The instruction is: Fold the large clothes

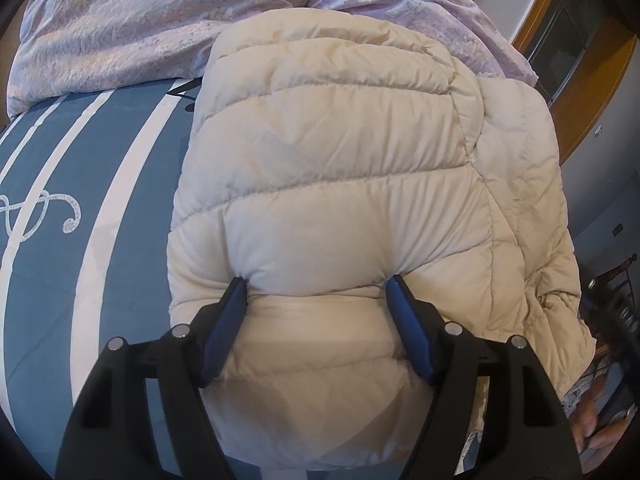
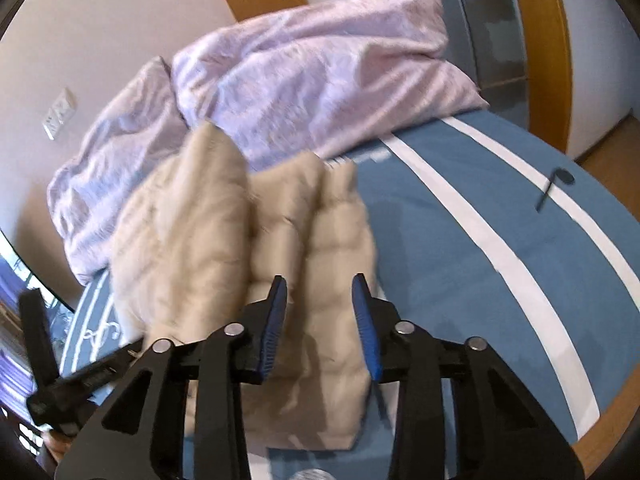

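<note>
Visibly puffy cream quilted jacket (image 1: pixel 340 152), folded.

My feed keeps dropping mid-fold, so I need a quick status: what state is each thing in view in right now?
Jacket: cream, puffy, folded over on itself, lying on the bed.
Left gripper: open wide, fingers pressed into the jacket's near edge, dimpling it.
Right gripper: open, nothing between its fingers, above the jacket.
Duvet: lilac, bunched up at the far end of the bed.
Bed cover: blue with white stripes, spread flat.
</note>
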Available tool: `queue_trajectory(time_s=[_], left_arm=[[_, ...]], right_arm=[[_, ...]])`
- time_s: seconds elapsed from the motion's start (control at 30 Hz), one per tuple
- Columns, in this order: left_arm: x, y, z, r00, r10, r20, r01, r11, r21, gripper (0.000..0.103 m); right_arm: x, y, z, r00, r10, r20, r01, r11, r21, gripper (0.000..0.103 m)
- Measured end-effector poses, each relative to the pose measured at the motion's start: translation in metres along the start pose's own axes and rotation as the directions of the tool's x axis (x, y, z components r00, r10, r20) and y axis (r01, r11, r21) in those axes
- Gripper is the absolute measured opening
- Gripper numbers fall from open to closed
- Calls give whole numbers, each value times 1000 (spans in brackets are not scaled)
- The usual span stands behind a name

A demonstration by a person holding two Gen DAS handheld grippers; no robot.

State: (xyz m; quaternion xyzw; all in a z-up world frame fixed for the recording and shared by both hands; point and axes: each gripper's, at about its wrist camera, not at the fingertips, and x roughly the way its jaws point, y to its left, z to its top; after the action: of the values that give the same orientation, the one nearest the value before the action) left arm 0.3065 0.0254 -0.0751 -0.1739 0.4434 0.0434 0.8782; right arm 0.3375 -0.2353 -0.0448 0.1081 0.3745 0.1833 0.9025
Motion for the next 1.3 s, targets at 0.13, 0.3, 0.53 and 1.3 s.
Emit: queue_trajectory(time_s=[0.13, 0.3, 0.53, 1.3], left_arm=[[2, -5, 0, 1000, 4, -1, -4, 1000, 10, 71], [4, -9, 1, 1000, 10, 0, -10, 1000, 21, 71], [6, -12, 1, 1000, 14, 3, -15, 999, 31, 71], [-25, -26, 16, 996, -56, 75, 51, 996, 75, 73]], right_arm=[[0, 19, 9, 999, 52, 6, -52, 998, -29, 25], [3, 33, 16, 997, 75, 8, -75, 996, -41, 20], [28, 41, 8, 999, -16, -39, 12, 995, -98, 20], [75, 4, -21, 963, -211, -169, 191, 973, -127, 18]])
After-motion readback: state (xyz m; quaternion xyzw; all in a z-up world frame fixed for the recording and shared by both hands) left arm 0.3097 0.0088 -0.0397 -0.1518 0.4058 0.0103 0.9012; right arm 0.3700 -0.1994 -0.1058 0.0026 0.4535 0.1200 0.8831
